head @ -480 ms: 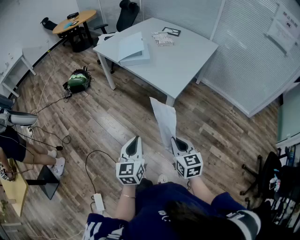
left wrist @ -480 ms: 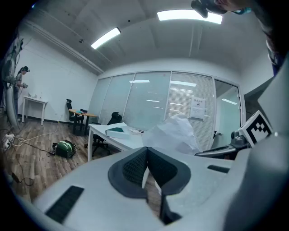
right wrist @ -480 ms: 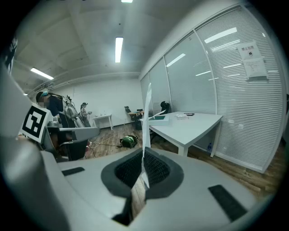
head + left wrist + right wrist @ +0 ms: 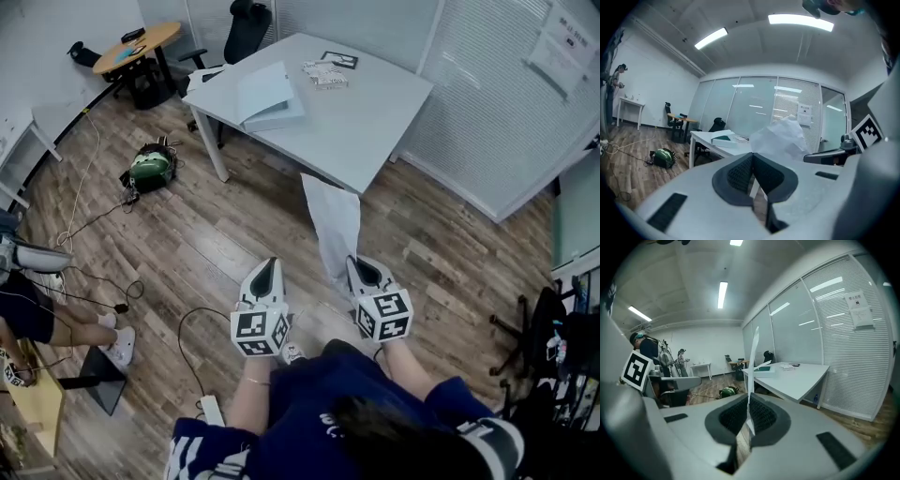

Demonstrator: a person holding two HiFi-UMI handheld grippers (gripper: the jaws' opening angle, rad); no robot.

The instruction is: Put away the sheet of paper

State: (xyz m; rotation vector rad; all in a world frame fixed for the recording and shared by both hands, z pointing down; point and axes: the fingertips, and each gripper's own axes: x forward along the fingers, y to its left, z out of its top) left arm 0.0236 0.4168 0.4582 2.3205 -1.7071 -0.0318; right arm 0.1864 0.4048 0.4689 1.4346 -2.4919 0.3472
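Right gripper (image 4: 749,414): jaws clamped on lower edge of sheet of paper (image 4: 334,223); sheet stands upright ahead of it, above wood floor (image 4: 206,244), near white table (image 4: 361,131). Left gripper (image 4: 752,171): jaws closed together, nothing between them

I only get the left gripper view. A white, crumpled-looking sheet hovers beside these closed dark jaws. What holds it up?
Observer: The right gripper is shut on that white sheet of paper, pinching its lower edge.
Operator: Is it really crumpled?
Observer: The head view shows it long and only gently bent, pointing toward the pale grey table corner.
Operator: Anything on the floor near the person?
Observer: A small white box on a black cable lies on the wooden floor at the head view's lower edge.
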